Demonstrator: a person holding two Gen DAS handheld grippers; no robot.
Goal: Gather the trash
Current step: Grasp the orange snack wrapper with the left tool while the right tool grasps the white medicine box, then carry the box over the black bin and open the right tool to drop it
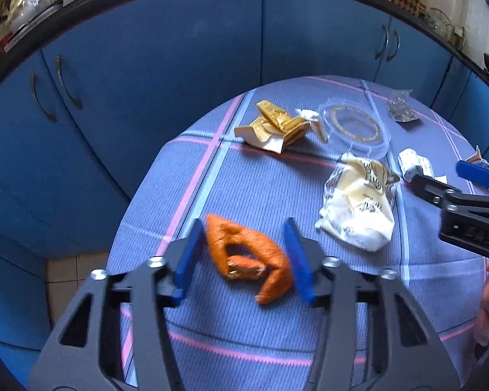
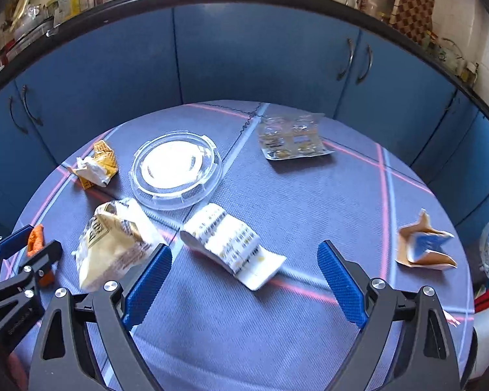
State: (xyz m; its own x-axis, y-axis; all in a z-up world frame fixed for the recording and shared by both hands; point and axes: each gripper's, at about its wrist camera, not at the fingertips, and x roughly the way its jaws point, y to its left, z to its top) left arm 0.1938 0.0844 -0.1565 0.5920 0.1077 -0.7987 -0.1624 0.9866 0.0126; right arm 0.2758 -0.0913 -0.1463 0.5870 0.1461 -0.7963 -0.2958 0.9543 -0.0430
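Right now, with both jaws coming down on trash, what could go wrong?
1. The orange peel lies between the left gripper's pads, curled and off-centre; it may twist out as they close.
2. The white printed wrapper lies flat ahead of the right gripper, so its open jaws could pinch the tablecloth instead.
3. The crumpled cream bag touches one right finger and may get shoved.

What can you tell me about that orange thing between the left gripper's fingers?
The orange peel is a curled, torn strip, bright orange with a dimpled skin and a bit of pale pith showing at its folded middle. It lies on the blue checked tablecloth, near the table's left edge, apart from the other trash. It sits between the blue pads of the left gripper; the right pad is at its edge, the left pad beside its upper end. Whether they press on it cannot be told.
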